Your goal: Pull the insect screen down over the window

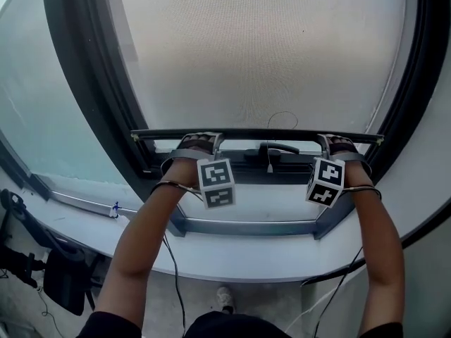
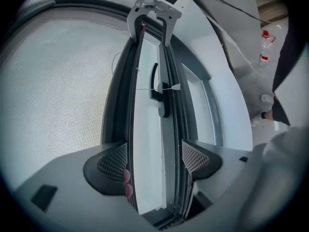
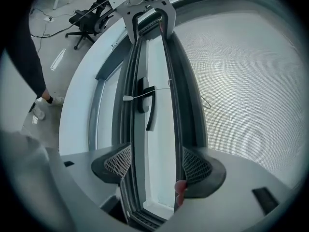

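The grey mesh insect screen (image 1: 268, 55) covers nearly the whole window. Its dark metal bottom bar (image 1: 261, 133) hangs just above the dark lower window frame (image 1: 239, 166), with a narrow bright gap between them. The left gripper (image 1: 199, 144) is near the left end of the bar and the right gripper (image 1: 337, 145) near its right end. In the head view the wrists and marker cubes hide most of both. In each gripper view the 2 jaws stand spread, with bar and frame rail both between them; if the pads press on them is hard to see. Pink fingertips (image 2: 127, 178) show beside 1 pad, half hidden. The black window handle (image 1: 278, 148) sits between the 2 grippers.
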Demonstrator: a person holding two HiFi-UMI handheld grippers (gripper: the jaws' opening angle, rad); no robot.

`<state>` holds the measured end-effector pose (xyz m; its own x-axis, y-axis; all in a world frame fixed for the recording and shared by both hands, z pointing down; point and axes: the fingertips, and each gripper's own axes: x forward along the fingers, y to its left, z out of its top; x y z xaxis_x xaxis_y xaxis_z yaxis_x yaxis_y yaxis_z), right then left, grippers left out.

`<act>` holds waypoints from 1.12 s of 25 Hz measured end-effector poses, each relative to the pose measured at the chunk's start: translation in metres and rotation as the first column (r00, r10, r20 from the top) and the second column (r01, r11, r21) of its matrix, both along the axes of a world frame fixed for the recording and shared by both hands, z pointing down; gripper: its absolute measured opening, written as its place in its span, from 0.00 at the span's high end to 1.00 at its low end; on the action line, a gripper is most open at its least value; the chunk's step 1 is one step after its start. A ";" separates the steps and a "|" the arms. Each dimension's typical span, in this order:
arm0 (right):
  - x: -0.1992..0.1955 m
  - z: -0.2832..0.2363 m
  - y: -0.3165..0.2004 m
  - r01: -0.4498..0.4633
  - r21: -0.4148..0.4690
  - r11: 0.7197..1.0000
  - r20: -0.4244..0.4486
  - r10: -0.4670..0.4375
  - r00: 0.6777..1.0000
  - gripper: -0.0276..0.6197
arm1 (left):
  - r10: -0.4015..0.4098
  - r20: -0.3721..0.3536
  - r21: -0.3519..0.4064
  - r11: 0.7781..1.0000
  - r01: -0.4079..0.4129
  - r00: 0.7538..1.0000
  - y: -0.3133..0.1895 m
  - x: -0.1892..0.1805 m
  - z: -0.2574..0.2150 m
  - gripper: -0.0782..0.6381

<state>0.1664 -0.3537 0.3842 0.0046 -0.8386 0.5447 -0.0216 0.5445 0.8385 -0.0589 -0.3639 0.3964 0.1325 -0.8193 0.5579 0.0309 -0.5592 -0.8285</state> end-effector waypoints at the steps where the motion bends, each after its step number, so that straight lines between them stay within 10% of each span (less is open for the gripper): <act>1: 0.000 0.007 0.000 0.003 -0.009 1.000 0.001 -0.003 1.000 0.45 | 0.000 0.001 -0.004 1.000 0.000 1.000 0.000 0.000 0.007 0.39; 28: 0.003 0.086 -0.002 0.037 0.031 0.999 0.068 -0.039 0.997 0.45 | -0.022 0.040 -0.050 0.998 0.024 0.999 -0.002 0.000 0.093 0.39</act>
